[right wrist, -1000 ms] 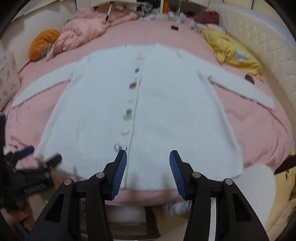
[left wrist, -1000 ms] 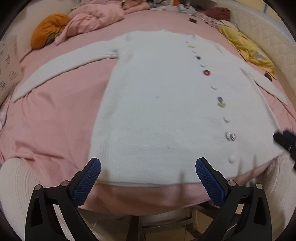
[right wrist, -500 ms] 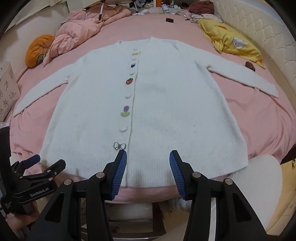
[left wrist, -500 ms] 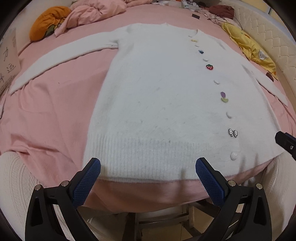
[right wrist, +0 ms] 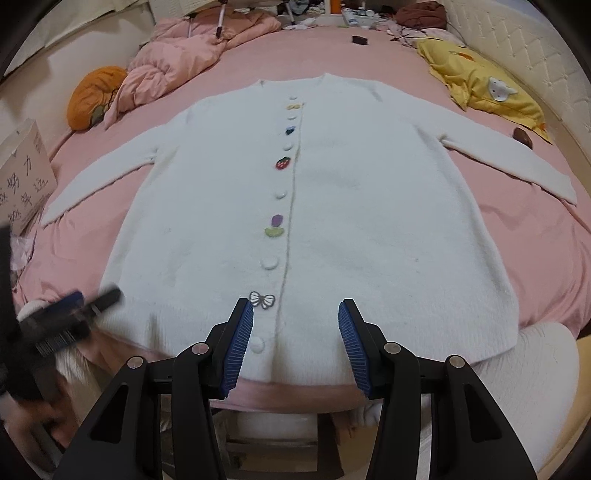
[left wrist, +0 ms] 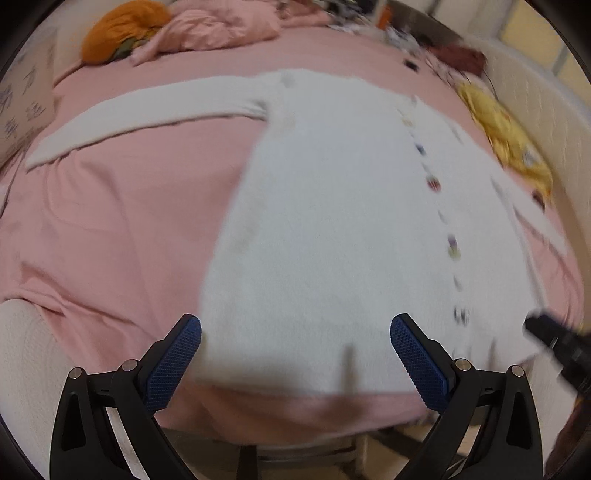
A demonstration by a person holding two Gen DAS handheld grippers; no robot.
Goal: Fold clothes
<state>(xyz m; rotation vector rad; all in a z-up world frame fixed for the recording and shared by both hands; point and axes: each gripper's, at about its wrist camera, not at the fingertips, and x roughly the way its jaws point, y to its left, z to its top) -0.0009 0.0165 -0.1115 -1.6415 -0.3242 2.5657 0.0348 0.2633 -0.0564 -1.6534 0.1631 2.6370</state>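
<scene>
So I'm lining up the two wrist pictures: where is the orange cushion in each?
Left wrist: orange cushion at top left, blurred, beside the pink quilt.
Right wrist: orange cushion at left, upper part, beside the same quilt.
Shared landmark: white cardigan.

One white cardigan [right wrist: 351, 206] ahead of the jaws, ten buttons [right wrist: 268, 262] down its front, two grippers, one yellow garment [right wrist: 480, 88], one orange cushion [right wrist: 94, 98], one cardboard box [right wrist: 22, 177].
</scene>
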